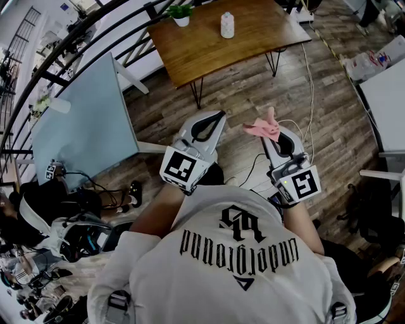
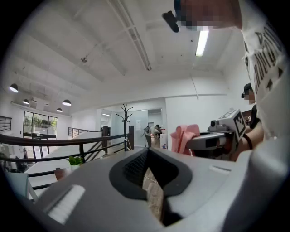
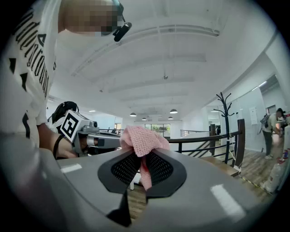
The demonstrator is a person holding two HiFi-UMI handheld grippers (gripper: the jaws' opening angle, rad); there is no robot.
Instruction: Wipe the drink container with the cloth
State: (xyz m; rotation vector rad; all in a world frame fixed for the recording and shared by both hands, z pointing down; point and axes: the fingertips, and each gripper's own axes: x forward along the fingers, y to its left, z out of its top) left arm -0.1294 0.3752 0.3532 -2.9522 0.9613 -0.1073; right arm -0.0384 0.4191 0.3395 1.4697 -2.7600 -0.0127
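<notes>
The drink container, a pale bottle, stands upright on the far side of the brown wooden table, well away from both grippers. Held above the wood floor, my right gripper is shut on a pink knitted cloth. That cloth bunches out over the closed jaws in the right gripper view and also shows as a pink cloth in the left gripper view. My left gripper is beside it, shut, with nothing between its jaws. Both grippers point upward toward the ceiling.
A small potted plant stands on the wooden table. A light blue tabletop lies to the left, a white table to the right. Cables run over the floor. A black railing curves along the left.
</notes>
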